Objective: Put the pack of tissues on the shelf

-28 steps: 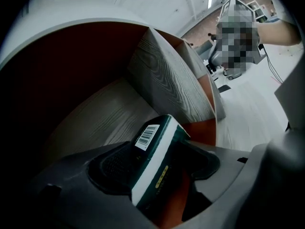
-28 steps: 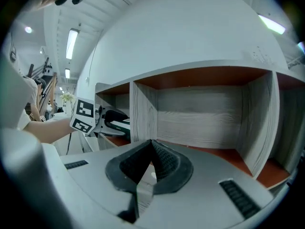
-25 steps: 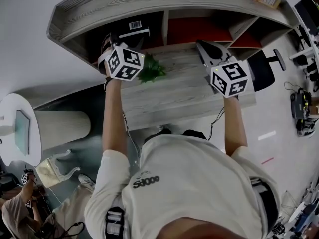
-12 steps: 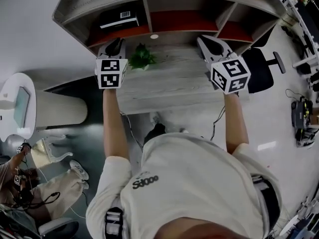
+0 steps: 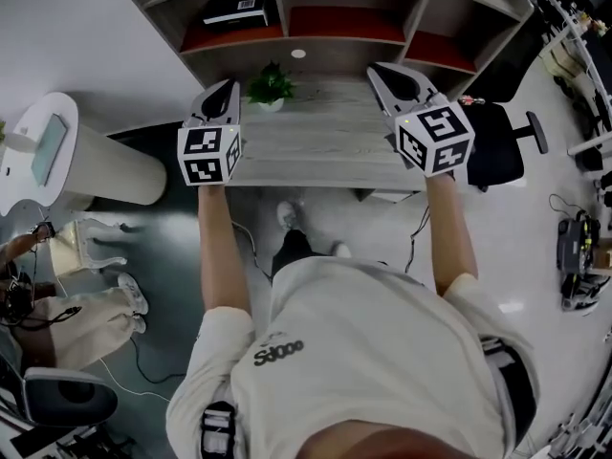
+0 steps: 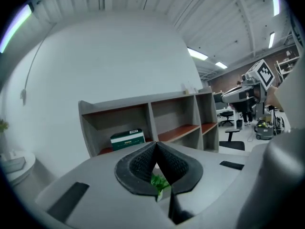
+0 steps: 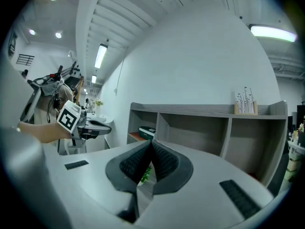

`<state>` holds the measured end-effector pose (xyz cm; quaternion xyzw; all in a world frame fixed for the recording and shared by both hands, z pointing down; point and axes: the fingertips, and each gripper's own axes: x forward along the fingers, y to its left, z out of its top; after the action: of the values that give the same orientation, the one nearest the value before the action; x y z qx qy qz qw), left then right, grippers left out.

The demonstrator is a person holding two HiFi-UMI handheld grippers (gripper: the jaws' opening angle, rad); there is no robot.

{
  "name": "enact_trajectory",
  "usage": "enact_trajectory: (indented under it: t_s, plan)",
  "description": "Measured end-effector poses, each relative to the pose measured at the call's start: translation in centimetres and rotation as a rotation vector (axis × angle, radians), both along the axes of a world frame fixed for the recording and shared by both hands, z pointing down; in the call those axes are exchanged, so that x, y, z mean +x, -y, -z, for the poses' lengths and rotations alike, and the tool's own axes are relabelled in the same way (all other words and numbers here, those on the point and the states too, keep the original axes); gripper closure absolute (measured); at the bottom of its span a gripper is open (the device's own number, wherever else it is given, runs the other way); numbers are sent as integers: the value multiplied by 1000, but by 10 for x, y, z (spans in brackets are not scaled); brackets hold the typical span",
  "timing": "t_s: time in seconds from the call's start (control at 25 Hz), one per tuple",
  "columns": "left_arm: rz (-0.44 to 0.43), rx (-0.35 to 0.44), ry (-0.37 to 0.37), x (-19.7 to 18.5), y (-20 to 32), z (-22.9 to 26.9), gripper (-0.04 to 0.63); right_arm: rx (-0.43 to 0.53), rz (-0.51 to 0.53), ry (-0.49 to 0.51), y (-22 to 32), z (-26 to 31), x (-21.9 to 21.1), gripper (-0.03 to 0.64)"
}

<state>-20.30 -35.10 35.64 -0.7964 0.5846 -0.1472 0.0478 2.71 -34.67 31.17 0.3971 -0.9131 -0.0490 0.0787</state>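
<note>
The pack of tissues (image 5: 236,10), dark green with a white label, lay in the shelf's (image 5: 283,3) left compartment. My left gripper (image 5: 222,92) and right gripper (image 5: 387,73) were pressed together, empty. Their jaws half hid a plant (image 5: 271,86), and the label's print was unreadable.

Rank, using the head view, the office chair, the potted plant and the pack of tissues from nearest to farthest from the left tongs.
1. The potted plant: on the desk, just right of the shut left tongs.
2. The pack of tissues: in the left compartment of the shelf, behind the desk.
3. The office chair: far right, past the desk's end.
</note>
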Motion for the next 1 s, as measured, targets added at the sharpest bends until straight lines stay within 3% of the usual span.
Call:
enact_trajectory:
  t_s: [0.52,1.0]
  plan:
    - [28,121,11,33,-116,49,577,93,105,-33,-77,31,1,615]
    - [21,159,36,48,-159,65,577,134,129,-83,-111,39,3,615]
